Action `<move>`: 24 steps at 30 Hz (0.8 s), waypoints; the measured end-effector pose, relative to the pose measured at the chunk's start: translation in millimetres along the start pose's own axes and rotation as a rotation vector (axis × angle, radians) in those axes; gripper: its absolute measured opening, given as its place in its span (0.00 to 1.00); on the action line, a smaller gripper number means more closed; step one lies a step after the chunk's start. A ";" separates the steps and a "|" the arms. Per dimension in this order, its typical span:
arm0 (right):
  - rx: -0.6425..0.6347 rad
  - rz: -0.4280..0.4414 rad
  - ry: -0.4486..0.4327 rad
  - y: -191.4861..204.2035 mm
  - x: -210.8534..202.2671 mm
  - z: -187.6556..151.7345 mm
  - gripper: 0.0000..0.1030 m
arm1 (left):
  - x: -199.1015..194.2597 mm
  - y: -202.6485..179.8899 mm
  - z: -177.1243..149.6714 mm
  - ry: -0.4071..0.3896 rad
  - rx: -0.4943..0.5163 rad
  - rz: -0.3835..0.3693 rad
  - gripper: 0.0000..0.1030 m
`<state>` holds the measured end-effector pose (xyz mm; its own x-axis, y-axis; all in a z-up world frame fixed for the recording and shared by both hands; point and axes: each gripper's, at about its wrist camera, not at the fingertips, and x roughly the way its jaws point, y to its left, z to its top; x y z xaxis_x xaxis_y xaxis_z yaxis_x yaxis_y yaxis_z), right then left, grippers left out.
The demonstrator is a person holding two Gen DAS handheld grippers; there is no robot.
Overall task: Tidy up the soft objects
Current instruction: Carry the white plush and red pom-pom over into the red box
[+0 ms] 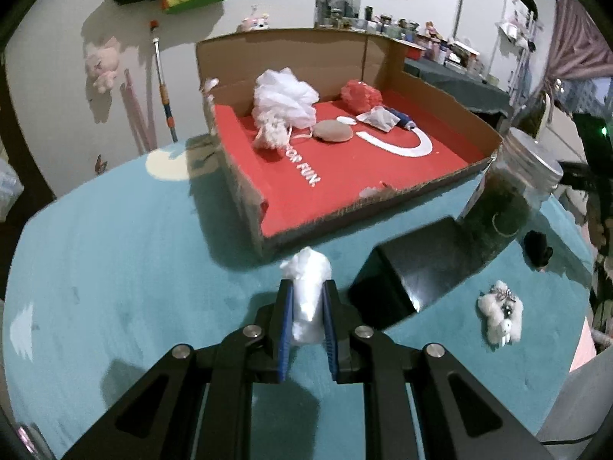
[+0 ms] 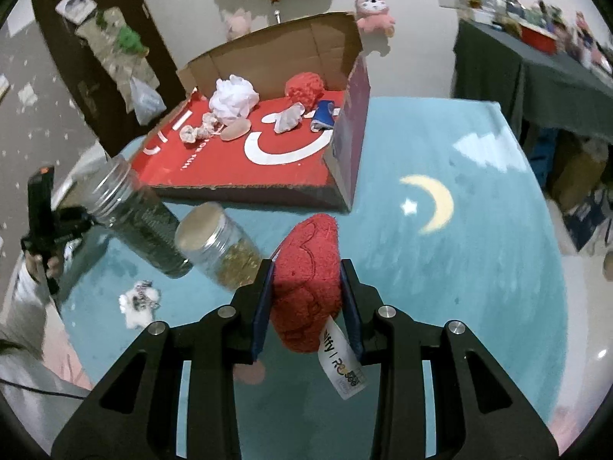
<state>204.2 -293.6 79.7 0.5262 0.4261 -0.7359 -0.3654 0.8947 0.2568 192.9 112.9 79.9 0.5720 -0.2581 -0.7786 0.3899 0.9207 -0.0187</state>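
My left gripper (image 1: 307, 290) is shut on a white crumpled plastic wad (image 1: 306, 299), held above the teal blanket just short of the cardboard box (image 1: 245, 195). My right gripper (image 2: 306, 274) is shut on a red plush toy (image 2: 308, 268) with a white tag (image 2: 343, 364), in front of the same box (image 2: 346, 145). On the box's red floor lie a white mesh pouf (image 1: 285, 97), a red pouf (image 1: 360, 94), a tan oval sponge (image 1: 332, 131), a white packet (image 1: 377, 119) and a blue item (image 2: 322, 115).
A black box (image 1: 413, 268) and a glass jar with a metal lid (image 1: 528, 168) stand right of my left gripper. Two jars (image 2: 218, 243) (image 2: 134, 211) lie left of my right gripper. A small white plush keychain (image 1: 500, 316) rests on the blanket. A hand (image 2: 46, 264) holds the other gripper at the left edge.
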 end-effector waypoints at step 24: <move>-0.081 -0.042 -0.004 41.1 72.3 116.8 0.31 | 81.7 -18.4 107.9 0.089 -0.008 0.105 0.15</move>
<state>317.0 -210.4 110.2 0.5450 0.3892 -0.7426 -0.4039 0.8981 0.1743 310.3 43.3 84.4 0.5432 -0.1340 -0.8288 0.3256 0.9435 0.0608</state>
